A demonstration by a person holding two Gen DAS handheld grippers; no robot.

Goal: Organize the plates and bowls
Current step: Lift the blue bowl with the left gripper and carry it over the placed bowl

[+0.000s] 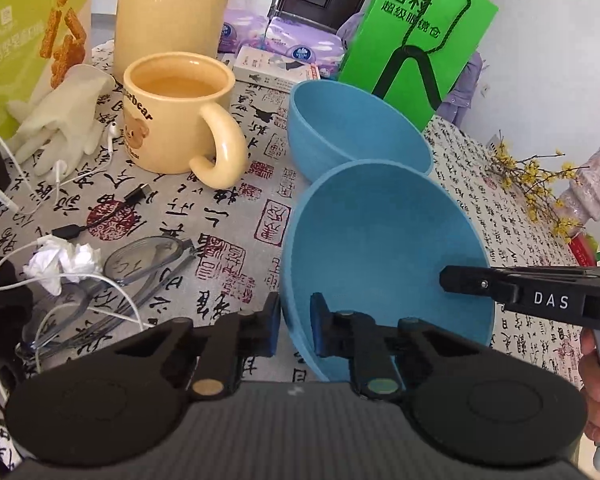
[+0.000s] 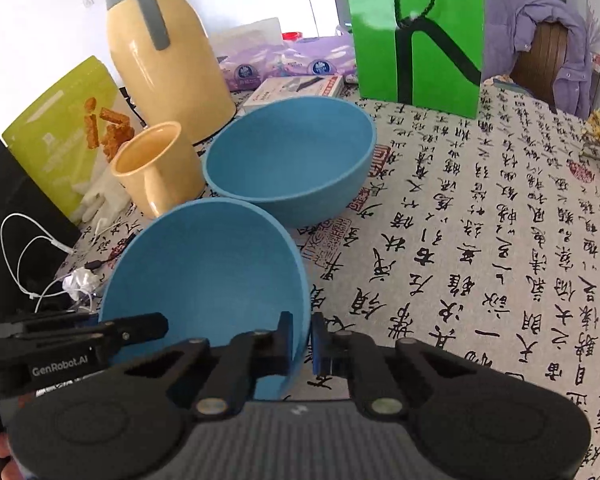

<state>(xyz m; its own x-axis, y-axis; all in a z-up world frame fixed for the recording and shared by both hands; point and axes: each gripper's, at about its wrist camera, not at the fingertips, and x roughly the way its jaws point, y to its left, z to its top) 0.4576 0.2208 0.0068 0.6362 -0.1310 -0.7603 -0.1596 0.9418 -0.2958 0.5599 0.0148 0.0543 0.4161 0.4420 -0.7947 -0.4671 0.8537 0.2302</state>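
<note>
The near blue bowl [image 1: 380, 248], beside the yellow mug [image 1: 176, 112], was pinched at opposite rims by left gripper [image 1: 296, 328] and right gripper [image 2: 300, 340]; uneven lifting risked slippage.

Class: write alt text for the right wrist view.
Both grippers clamp the near blue bowl: right gripper on its right rim, left gripper opposite. A second blue bowl sits behind, beside a yellow mug.

"DAS" stands on the right gripper [image 1: 440, 280], "GenRobot.AI" on the left gripper [image 2: 164, 326], "bear" on the yellow mug [image 1: 176, 116], and "目村" on the far green bag [image 1: 420, 32]
</note>
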